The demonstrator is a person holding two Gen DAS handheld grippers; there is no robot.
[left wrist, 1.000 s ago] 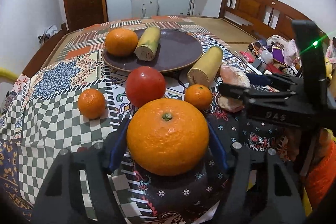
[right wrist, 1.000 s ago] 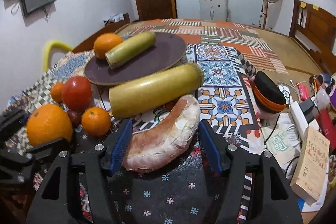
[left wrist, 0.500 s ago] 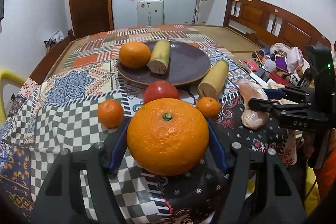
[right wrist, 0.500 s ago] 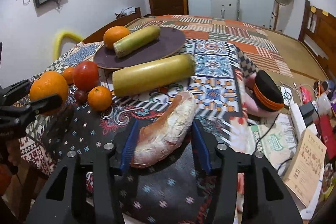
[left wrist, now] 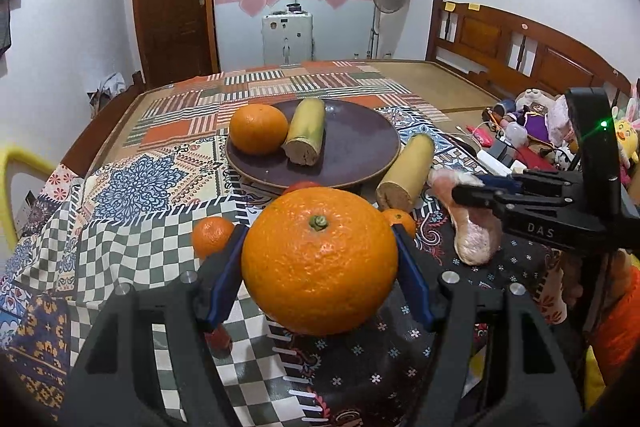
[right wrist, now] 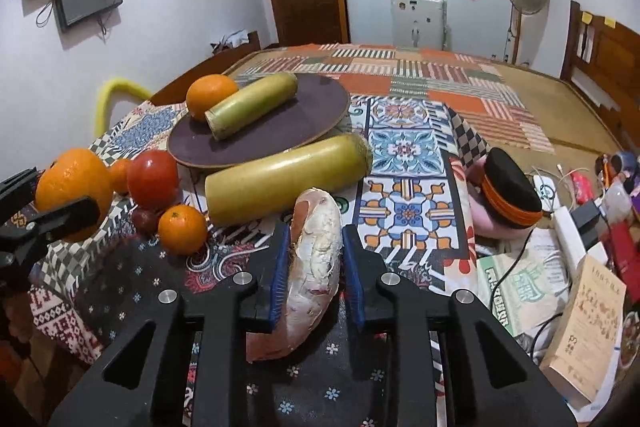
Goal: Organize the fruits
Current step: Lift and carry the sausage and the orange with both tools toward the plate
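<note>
L gripper (left wrist: 320, 263) clamped on big round orange (left wrist: 319, 259), near edge of patchwork cloth (left wrist: 160, 163). R gripper (right wrist: 314, 267) – jaws just closing – pinches pinkish-white curved sweet potato (right wrist: 308, 267), lifted; dark round plate (right wrist: 280, 135) far left.
</note>
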